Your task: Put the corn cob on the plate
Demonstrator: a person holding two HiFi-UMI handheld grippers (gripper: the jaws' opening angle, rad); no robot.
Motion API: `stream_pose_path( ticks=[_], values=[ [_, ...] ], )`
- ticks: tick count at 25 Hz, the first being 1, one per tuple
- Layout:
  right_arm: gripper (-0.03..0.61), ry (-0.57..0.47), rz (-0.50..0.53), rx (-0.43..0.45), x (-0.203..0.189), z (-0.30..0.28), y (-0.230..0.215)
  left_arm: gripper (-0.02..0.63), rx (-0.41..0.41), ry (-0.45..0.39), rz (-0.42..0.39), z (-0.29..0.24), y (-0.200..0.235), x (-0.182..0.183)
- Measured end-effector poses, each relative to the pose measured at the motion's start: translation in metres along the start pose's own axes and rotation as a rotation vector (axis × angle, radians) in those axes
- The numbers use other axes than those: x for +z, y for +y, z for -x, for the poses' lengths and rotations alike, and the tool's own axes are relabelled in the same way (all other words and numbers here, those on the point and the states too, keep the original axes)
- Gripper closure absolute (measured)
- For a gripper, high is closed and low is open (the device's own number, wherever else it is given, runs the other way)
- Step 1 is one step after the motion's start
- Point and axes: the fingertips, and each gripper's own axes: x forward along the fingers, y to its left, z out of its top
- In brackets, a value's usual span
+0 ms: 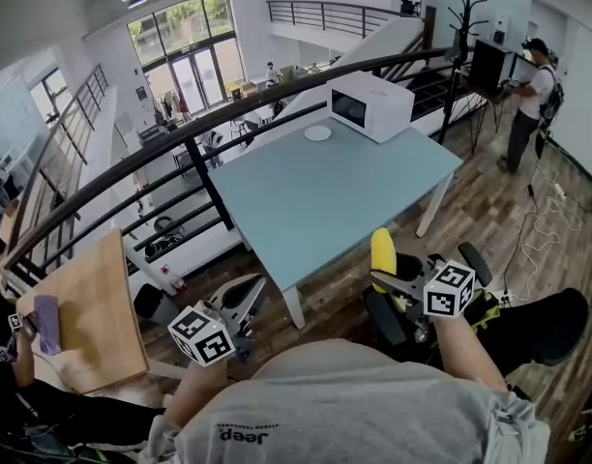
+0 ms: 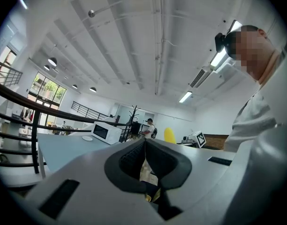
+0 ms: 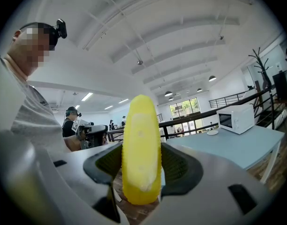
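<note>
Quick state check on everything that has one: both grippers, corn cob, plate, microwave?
left gripper: shut, nothing between its jaws
right gripper: shut on the corn cob
corn cob: clamped, standing upright, not yet on the plate
plate: empty, on the blue table beside the microwave
microwave: door closed

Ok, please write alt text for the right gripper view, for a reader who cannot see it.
The right gripper holds a yellow corn cob upright between its jaws. Behind it, to the right, a light blue table carries a white microwave and a small white plate. The person holding it shows at the left edge.
</note>
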Motion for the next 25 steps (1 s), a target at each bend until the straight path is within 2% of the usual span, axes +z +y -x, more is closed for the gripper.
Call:
stream_pose_path(
  ticks=[4,9,19,25],
  values=[
    [0.322,-0.001,-0.026,-0.012,-0.007,-0.004,-0.013,0.592,-0.002,0.013,0.011,-0.006,0.01,-0.003],
    [0.322,0.005,-0.03,-0.044,-0.005,-0.033,-0.026,0.592,-0.034,0.007,0.033,-0.013,0.05,0.002],
    [0.322,-0.028,-0.018,-0.148,0.041,-0.124,-0.036,0.592,-0.151,0.001,0.041,-0.02,0.162,0.049],
    [0.322,-0.017,-0.031,-0.178,0.052,-0.183,-0.041,0.592,-0.18,0.012,0.062,-0.013,0.225,0.058]
  ],
)
